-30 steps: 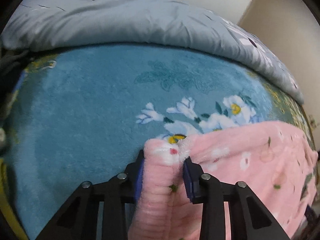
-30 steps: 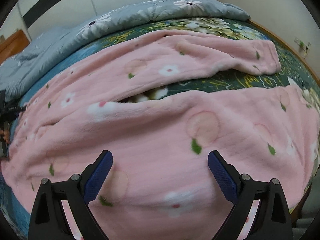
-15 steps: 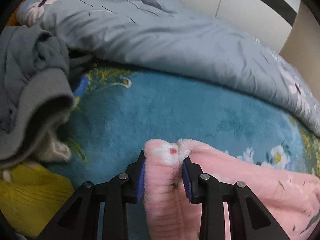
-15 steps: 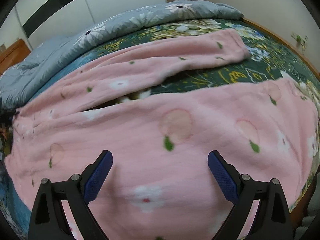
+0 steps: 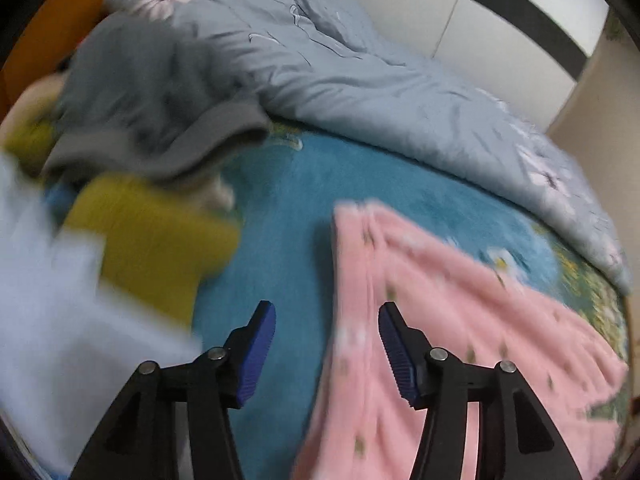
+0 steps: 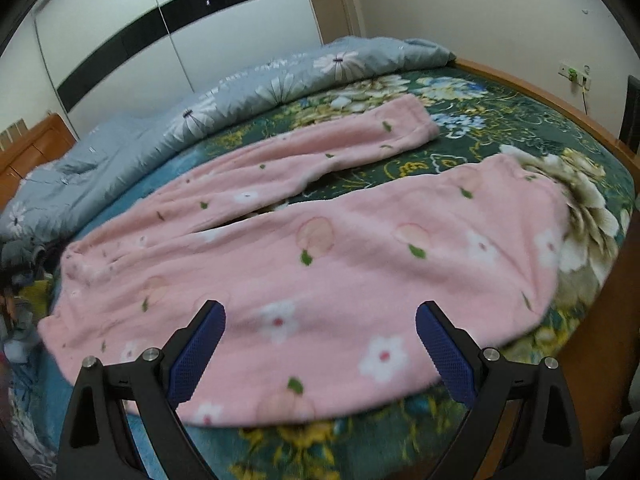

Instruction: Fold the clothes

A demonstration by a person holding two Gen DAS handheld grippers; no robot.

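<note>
The left tool [image 5: 326, 354] hangs above the bed with its jaws opening and nothing pressed between its blue pads; the waistband edge of the pink fleece flower-print trousers [image 5: 440, 320] lies below the gap, apart from both pads. The right tool [image 6: 320, 350] is spread wide and holds nothing, poised over the same trousers [image 6: 320, 264].

One pair of trousers lies flat on the teal floral plush blanket [image 6: 500, 128] that covers the bed, its two legs stretched apart from each other toward the foot end, the farther leg narrower and shorter in view. One pale grey-blue daisy-print quilt [image 6: 200, 120] is bunched along the far side of the bed.

The left wrist view alone shows a heap of other clothes near the headboard: one grey fleece garment [image 5: 152, 112], one mustard-yellow knit garment [image 5: 152, 236] beneath it, and one blurred white cloth [image 5: 52, 320] at the left edge. That view is smeared by motion.

The right wrist view alone shows the full length of both trouser legs, the white wardrobe with a black band [image 6: 180, 28], the wooden bed frame [image 6: 552, 100] and a wall socket [image 6: 576, 74].
</note>
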